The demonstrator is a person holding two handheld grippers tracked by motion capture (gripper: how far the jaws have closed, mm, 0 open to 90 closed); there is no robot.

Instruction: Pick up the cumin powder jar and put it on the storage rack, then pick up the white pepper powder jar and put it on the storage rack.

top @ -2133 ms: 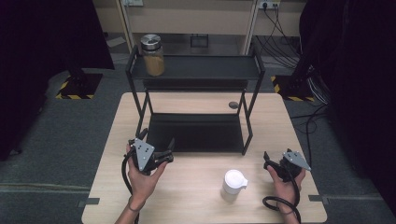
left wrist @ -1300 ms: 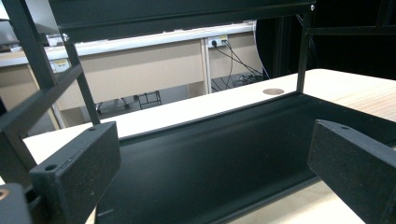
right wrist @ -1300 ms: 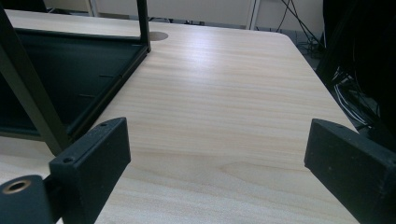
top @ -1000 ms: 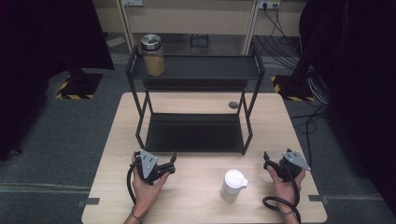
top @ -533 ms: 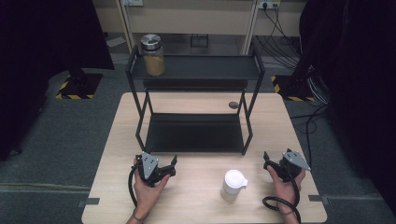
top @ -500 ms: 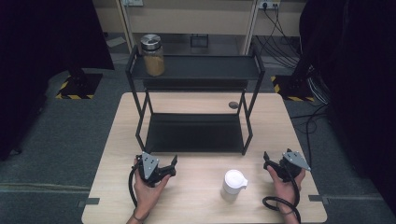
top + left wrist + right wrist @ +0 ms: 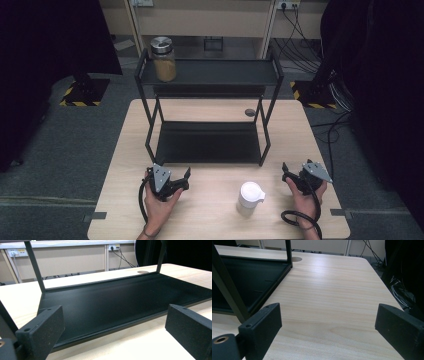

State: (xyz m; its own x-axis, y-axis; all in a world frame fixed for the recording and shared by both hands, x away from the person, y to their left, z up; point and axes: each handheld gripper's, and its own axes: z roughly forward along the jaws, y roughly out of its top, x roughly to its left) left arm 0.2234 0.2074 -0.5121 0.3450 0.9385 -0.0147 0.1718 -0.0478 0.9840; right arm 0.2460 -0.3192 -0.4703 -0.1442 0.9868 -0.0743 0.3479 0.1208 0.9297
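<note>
A: Where is the white cup (image 7: 249, 197)?
B: It stands on the bench (image 7: 215, 220), near the front edge, between the two hands. Nothing touches it.
A: And the left hand-held gripper (image 7: 181, 179)?
B: It sits low over the bench, left of the cup. Its jaws are wide apart and hold nothing. They point at the bottom tray of the black rack (image 7: 208, 141).
A: What about the right hand-held gripper (image 7: 286, 172)?
B: It is to the right of the cup, wide apart too, with bare wood between its jaws.
A: Anything else?
B: A jar (image 7: 163, 59) with a silver lid stands on the rack's top shelf, at the left end
</note>
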